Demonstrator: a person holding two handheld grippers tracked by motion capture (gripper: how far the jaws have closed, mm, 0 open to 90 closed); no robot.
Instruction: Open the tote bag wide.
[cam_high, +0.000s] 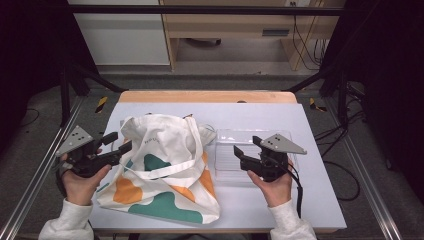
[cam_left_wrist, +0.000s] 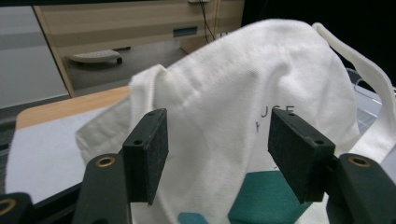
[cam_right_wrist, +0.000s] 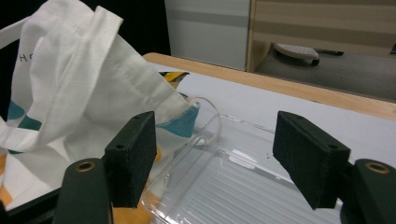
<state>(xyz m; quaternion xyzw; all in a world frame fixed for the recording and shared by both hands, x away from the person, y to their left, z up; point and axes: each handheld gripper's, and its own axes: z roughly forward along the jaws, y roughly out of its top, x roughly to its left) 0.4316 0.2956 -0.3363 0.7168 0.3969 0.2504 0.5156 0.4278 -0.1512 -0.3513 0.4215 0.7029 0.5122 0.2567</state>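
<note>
A cream cloth tote bag (cam_high: 165, 165) with green and orange blobs is lying on the pale tabletop (cam_high: 310, 125), its long axis running away from me, its puffed-up mouth and looped strap at the far end. I am holding my left tongs (cam_high: 122, 142) and right tongs (cam_high: 245, 145) wide, gripping nothing, flanking it. A clear ribbed plastic tray (cam_high: 225, 155) is sitting just right of it.
</note>
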